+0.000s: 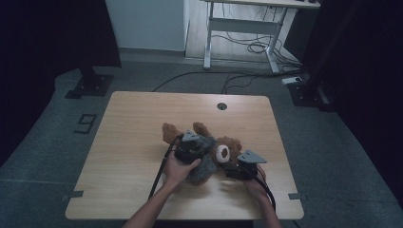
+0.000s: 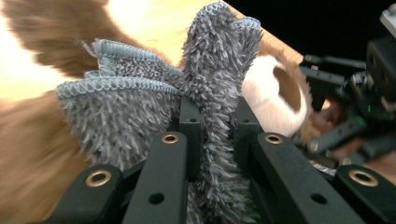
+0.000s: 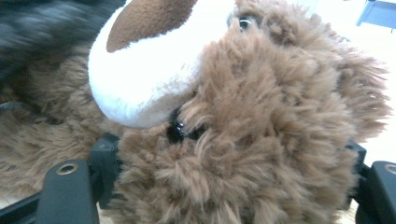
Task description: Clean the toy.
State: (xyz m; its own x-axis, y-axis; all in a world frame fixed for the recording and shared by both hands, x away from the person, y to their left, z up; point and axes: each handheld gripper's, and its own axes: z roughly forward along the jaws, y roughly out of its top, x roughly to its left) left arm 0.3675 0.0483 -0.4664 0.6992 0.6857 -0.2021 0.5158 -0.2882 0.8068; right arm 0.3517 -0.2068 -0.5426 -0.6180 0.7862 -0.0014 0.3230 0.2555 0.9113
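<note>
The brown teddy bear (image 1: 223, 151) lies on its back near the middle of the wooden surface (image 1: 128, 142), a little toward the person's edge; its white muzzle (image 1: 222, 152) faces up and its legs point away toward the far side; a grey fuzzy cloth (image 1: 203, 161) is draped over its body, between the head and the legs. In the left gripper view that grey cloth (image 2: 140, 116) bunches up with its stitched hem showing, and a fold of it stands squeezed between the two black jaws; the left hand-held gripper (image 2: 214, 140) is clamped tight on that fold, with the bear's muzzle (image 2: 268, 98) just beyond it. From the high view the left hand-held gripper (image 1: 190, 146) sits right over the bear's torso, the person's left hand (image 1: 178, 170) wrapped around its body. Over on the other side, the right hand-held gripper (image 1: 231, 167) comes in at the bear's head from the near side; in the right gripper view the bear's head (image 3: 261, 154) fills the space between the jaws, fur pressed against both, an eye (image 3: 176, 129) and the white muzzle (image 3: 140, 79) close up; the right hand-held gripper (image 3: 229, 182) has the head in its grip. A round hole (image 1: 222, 106) sits in the surface near its far edge; cables (image 1: 252, 47) trail across the floor (image 1: 332, 156) beyond.
</note>
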